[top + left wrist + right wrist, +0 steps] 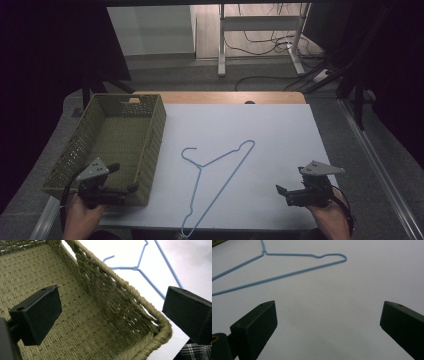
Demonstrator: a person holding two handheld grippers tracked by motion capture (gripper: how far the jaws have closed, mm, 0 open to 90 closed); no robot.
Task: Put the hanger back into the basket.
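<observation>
1. Hanger, blue wire: lies flat on the white sheet, near the bench's front edge, between the two hand-held grippers; hook end towards the basket, touched by neither.
2. Left hand-held gripper: at the near left, over the basket's front corner; jaws wide apart, holding nothing. Its own view looks into the basket with the corner rim between the jaws.
3. Right hand-held gripper: at the near right, above bare sheet; jaws spread wide, empty.
4. Woven basket, olive green, rectangular: stands on the bench's left side, just beside the hanger.
5. Wooden bench edge: beyond the sheet.
</observation>
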